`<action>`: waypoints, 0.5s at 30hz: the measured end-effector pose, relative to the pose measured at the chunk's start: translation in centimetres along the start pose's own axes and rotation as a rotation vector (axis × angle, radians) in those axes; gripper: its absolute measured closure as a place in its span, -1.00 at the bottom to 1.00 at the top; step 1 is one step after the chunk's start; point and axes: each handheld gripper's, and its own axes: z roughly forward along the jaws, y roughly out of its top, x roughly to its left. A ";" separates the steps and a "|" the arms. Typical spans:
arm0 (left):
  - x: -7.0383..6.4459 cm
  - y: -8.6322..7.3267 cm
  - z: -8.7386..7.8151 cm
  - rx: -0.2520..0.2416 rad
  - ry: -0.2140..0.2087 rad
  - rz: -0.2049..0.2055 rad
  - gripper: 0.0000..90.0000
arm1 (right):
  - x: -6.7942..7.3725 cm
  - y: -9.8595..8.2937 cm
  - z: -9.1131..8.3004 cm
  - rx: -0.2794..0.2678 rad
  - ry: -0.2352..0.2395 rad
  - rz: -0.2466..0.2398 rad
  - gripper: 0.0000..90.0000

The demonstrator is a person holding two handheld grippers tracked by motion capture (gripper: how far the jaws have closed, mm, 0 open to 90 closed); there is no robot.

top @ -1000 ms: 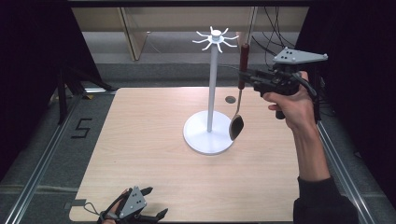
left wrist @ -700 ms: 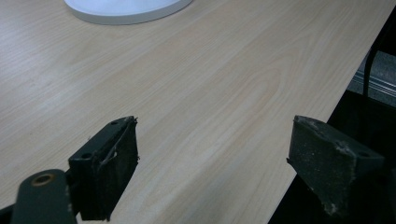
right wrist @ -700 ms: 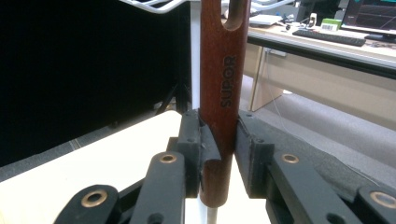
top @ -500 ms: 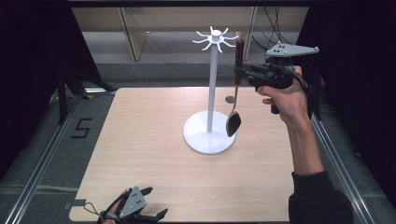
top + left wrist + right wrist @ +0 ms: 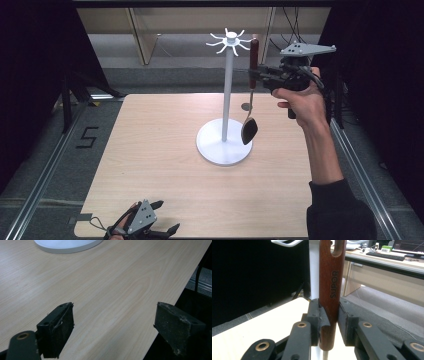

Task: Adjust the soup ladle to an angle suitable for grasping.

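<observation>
Spoon (image 5: 249, 127) lifted since earlier frame, right tongs (image 5: 256, 75) clamped on handle, near rack (image 5: 228, 42) hooks at 9 o'clock. Align handle hole, hook gently. Left tongs (image 5: 113, 332) open, idle on bench (image 5: 150, 150).

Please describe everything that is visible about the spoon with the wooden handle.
The spoon hangs upright above the table, bowl down. Its handle looks like reddish-brown wood, with "SUPOR" printed along it and a hanging slot near the top. Below the handle a thin metal-looking stem leads to a dark oval bowl, which hovers over the edge of the white stand's round base. The right gripper clamps the handle from both sides with its black fingers. The handle top is close to the stand's white hooks.
</observation>
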 end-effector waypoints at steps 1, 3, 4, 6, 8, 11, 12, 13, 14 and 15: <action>0.0 0.0 0.1 -0.006 0.001 -0.007 -0.66 | 0.0 0.1 0.2 0.000 0.003 -0.009 0.65; 0.0 0.0 0.0 0.002 0.001 -0.004 -0.66 | 0.1 0.1 0.2 0.005 0.000 0.000 0.65; 0.0 0.0 0.0 0.002 0.001 -0.004 -0.66 | 0.1 0.1 0.2 0.005 0.000 0.000 0.65; 0.0 0.0 0.0 0.000 0.000 -0.002 -0.66 | 0.0 0.1 0.4 0.008 0.004 -0.010 0.65; 0.0 0.0 0.0 0.003 -0.001 -0.005 -0.66 | 0.1 0.1 0.6 0.013 -0.001 -0.003 0.65; 0.1 0.0 0.0 0.000 -0.001 0.017 -0.66 | 0.1 0.1 0.8 0.015 0.003 -0.013 0.65; 0.1 0.0 0.0 -0.001 0.000 0.014 -0.66 | 0.1 0.1 0.9 0.012 0.000 -0.009 0.65; 0.0 0.0 -0.1 0.003 0.001 -0.001 -0.66 | 0.2 0.1 1.0 0.011 0.002 -0.004 0.65; 0.0 0.0 -0.1 0.003 0.001 -0.001 -0.66 | 0.2 0.1 1.0 0.011 0.001 -0.008 0.65; 0.0 0.0 0.0 -0.002 0.000 0.001 -0.66 | 0.2 0.1 1.0 0.011 0.001 -0.008 0.65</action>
